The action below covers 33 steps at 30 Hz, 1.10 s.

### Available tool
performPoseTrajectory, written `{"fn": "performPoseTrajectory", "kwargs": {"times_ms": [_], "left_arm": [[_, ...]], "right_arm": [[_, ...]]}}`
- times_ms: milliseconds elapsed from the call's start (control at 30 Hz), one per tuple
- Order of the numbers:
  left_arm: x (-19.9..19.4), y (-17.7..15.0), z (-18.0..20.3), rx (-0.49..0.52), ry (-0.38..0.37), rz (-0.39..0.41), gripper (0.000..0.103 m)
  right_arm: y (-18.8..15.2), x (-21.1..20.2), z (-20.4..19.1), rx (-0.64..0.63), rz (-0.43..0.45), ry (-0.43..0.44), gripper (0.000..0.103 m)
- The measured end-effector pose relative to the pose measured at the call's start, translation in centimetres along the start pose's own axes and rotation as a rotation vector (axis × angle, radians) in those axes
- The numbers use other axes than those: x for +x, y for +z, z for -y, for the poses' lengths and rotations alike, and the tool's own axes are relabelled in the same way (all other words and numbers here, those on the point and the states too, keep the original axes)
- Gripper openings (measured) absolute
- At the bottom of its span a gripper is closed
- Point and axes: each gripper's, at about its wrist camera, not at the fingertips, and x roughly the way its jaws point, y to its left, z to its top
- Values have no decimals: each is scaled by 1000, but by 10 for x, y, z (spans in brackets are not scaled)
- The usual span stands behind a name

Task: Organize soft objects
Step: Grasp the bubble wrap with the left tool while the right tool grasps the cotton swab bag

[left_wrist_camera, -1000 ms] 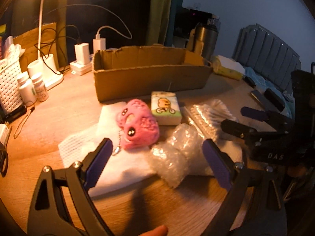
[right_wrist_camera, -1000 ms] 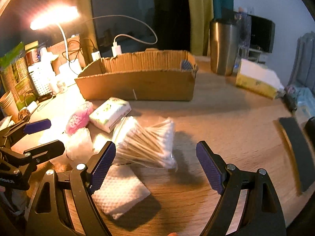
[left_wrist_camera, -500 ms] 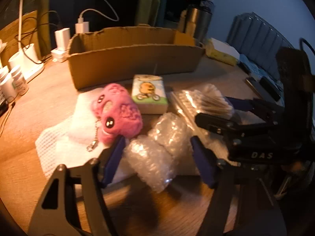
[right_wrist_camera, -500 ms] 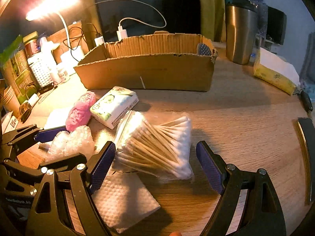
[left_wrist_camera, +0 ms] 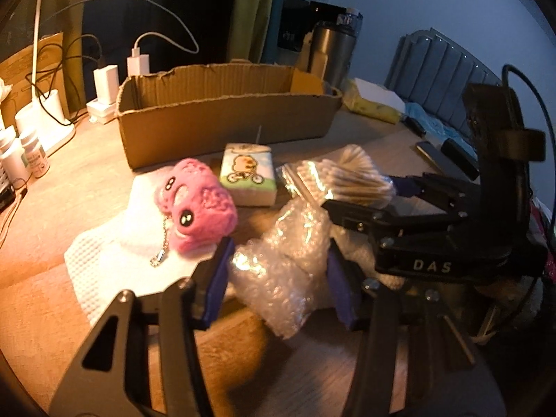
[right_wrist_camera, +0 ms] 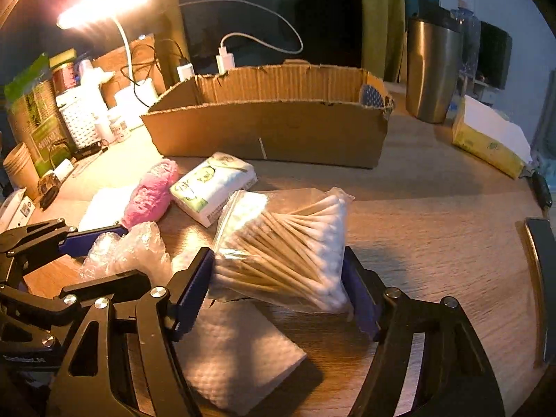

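Note:
My left gripper (left_wrist_camera: 278,286) has its blue pads pressed on both sides of a clear bubble-wrap bundle (left_wrist_camera: 278,278) lying on the wooden table. My right gripper (right_wrist_camera: 278,288) has its pads against both sides of a bag of cotton swabs (right_wrist_camera: 285,250). A pink plush keychain (left_wrist_camera: 198,205) lies on a white foam sheet (left_wrist_camera: 114,253), left of the bubble wrap. A tissue pack with a cartoon print (left_wrist_camera: 248,179) sits behind them. A long open cardboard box (left_wrist_camera: 222,118) stands at the back. The right gripper also shows in the left wrist view (left_wrist_camera: 358,194).
A lit desk lamp (right_wrist_camera: 104,3), chargers with cables (left_wrist_camera: 137,64), pill bottles (left_wrist_camera: 33,160) and a white basket (right_wrist_camera: 78,118) crowd the back left. A steel tumbler (right_wrist_camera: 434,69) and a yellow tissue box (right_wrist_camera: 486,139) stand back right. A folded white paper towel (right_wrist_camera: 236,351) lies under the right gripper.
Both grippers moved forward and down and narrowed: the left closed onto the bubble wrap, the right closed onto the cotton-swab bag.

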Motion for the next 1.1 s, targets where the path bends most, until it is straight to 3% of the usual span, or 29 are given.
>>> {"fn": "performPoseTrajectory", "kwargs": {"times_ms": [600, 1100], "left_arm": [[-37, 23, -11, -13, 23, 103, 53], [-50, 41, -23, -50, 15, 153, 53]], "right_arm": [[26, -39, -5, -20, 111, 11, 75], [41, -43, -11, -32, 139, 41, 75]]}}
